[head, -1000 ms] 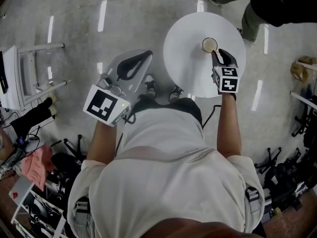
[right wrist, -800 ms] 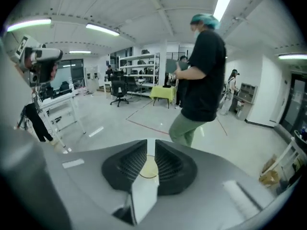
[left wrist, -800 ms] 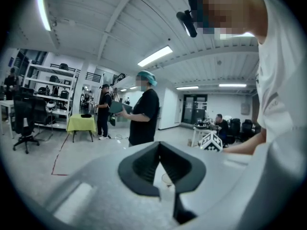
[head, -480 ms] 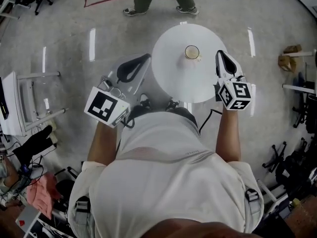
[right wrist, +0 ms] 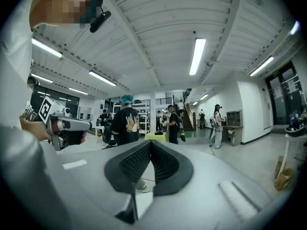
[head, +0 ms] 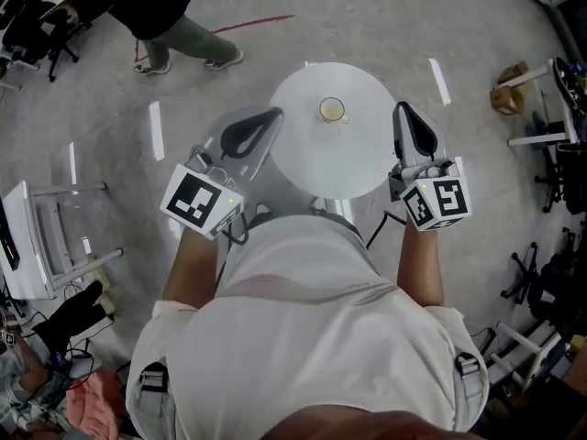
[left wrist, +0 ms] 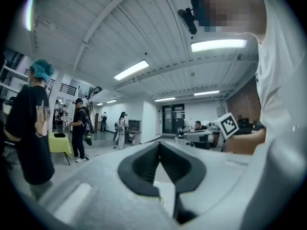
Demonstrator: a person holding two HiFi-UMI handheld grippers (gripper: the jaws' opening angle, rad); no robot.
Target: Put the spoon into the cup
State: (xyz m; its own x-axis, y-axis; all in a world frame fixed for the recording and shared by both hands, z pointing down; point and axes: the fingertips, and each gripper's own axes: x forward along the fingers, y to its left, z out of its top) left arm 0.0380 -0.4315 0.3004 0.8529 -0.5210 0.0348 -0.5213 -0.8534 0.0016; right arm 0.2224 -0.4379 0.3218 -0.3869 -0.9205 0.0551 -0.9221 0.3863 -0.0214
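A small cup stands upright near the far side of the round white table. A pale bit shows at its lower right rim; I cannot tell whether it is the spoon. My left gripper hangs off the table's left edge, jaws shut with nothing between them. At the table's right edge my right gripper is also shut and empty, well apart from the cup. Both gripper views look out over the room: the left gripper and the right gripper have their tips together, and neither view shows cup or table.
A person in a dark top walks on the floor beyond the table at the far left. A white chair stands at the left, black chairs at the right. Several people stand in the room.
My right gripper has drawn back from the cup to the table's right edge, shut and empty. The left gripper stayed about where it was. The person on the floor walked from right to left.
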